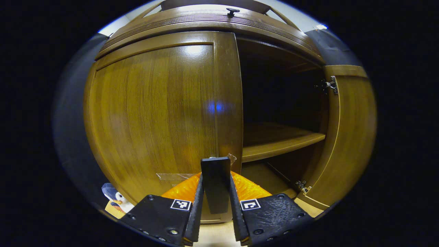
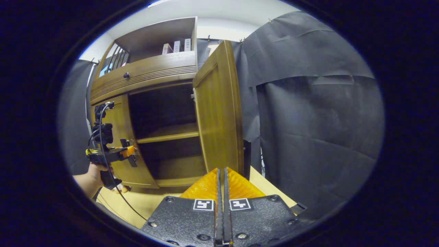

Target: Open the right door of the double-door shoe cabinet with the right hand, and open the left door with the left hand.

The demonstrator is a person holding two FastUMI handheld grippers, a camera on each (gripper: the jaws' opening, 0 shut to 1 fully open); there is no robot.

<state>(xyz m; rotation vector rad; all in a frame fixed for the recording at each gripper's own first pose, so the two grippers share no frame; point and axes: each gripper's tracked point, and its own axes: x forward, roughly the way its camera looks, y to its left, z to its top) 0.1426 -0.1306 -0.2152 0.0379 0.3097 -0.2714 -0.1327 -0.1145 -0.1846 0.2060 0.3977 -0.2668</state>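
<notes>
Bare shelf (image 1: 279,145) inside shoe cabinet (image 1: 205,24), right door (image 1: 349,137) open

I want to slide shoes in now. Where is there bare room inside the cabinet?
The shelf and the floor beneath it lie bare behind the open right door. The left half is closed off: the left gripper grips the left door handle.

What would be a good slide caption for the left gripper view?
Left tool shut on the handle of the closed left door; right door already swung open.
</notes>
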